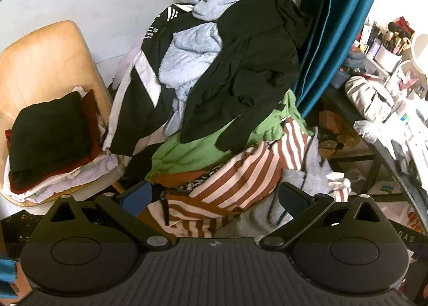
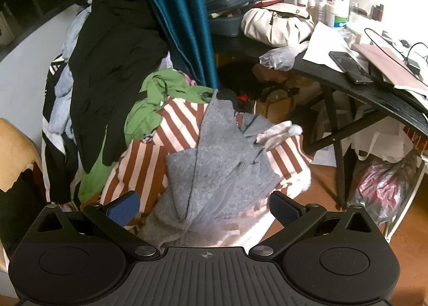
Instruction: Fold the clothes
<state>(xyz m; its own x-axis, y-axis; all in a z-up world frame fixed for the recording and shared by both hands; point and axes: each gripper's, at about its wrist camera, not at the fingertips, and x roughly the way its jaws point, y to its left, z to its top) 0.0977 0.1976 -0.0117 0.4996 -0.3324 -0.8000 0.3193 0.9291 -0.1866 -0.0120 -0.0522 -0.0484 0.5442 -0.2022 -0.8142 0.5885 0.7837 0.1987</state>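
Open space was seen between the spread fingers (image 1: 136, 193) of the left gripper (image 1: 214, 196), just before a striped garment (image 1: 235, 180), and likewise between those of the right gripper (image 2: 203, 208) over a grey garment (image 2: 214, 156). Passage further ahead was blocked by the heaped pile of clothes (image 1: 214, 70) and a teal curtain (image 2: 182, 17) hanging beside it. To the left a chair (image 1: 48, 49) was taken up by a folded stack (image 1: 50, 140), and to the right a cluttered tabletop (image 2: 374, 92) and its dark legs (image 2: 337, 151) closed off the side.
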